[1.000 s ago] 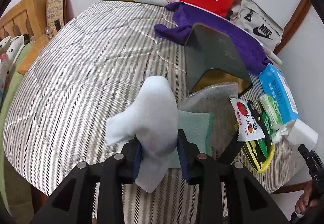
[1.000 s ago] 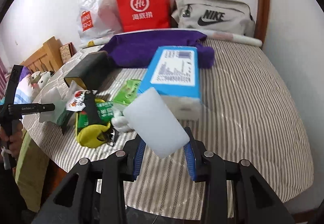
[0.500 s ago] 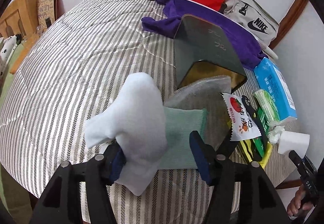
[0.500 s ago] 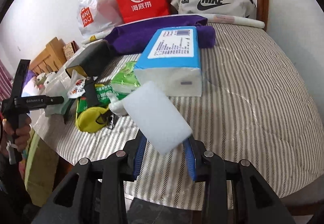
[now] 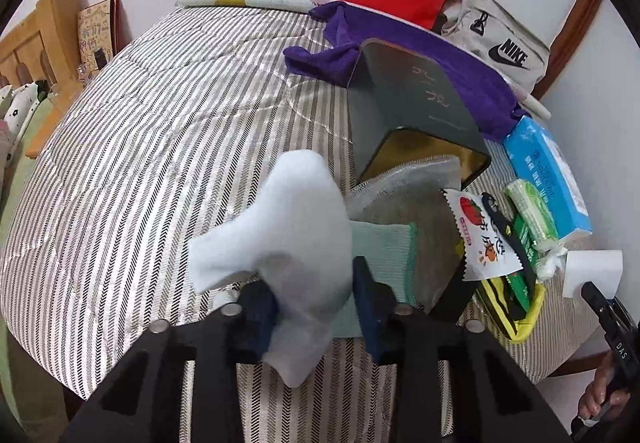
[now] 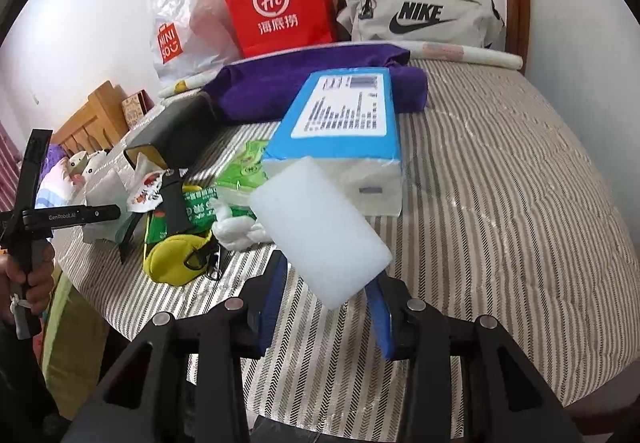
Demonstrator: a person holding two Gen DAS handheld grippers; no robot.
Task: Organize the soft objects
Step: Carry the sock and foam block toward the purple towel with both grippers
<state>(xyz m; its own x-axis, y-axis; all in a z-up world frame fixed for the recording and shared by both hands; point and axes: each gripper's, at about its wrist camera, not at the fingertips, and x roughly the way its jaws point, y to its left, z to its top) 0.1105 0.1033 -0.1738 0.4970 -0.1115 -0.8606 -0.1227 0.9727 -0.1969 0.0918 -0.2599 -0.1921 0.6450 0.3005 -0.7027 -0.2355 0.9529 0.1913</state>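
My left gripper [image 5: 316,303] is shut on a pale blue-white sock [image 5: 296,235] and holds it above the striped bed [image 5: 140,131]. A green sock [image 5: 384,255] and a grey cloth [image 5: 412,191] lie just beyond it, by a dark open box [image 5: 416,111]. My right gripper [image 6: 326,307] is shut on a white sponge block [image 6: 320,227], held tilted above the bed's near edge. The sponge also shows at the right in the left wrist view [image 5: 592,271].
A blue tissue pack [image 6: 340,131], green packets [image 6: 240,171], a yellow pouch [image 6: 176,255] and a snack packet [image 5: 480,239] crowd the near side. A purple towel [image 6: 300,83], red bag [image 6: 276,15], Miniso bag [image 6: 180,39] and Nike bag [image 6: 420,15] line the wall.
The left jaws opened about half a second ago and have closed on the sock again. The right gripper has kept the sponge and shifted slightly.
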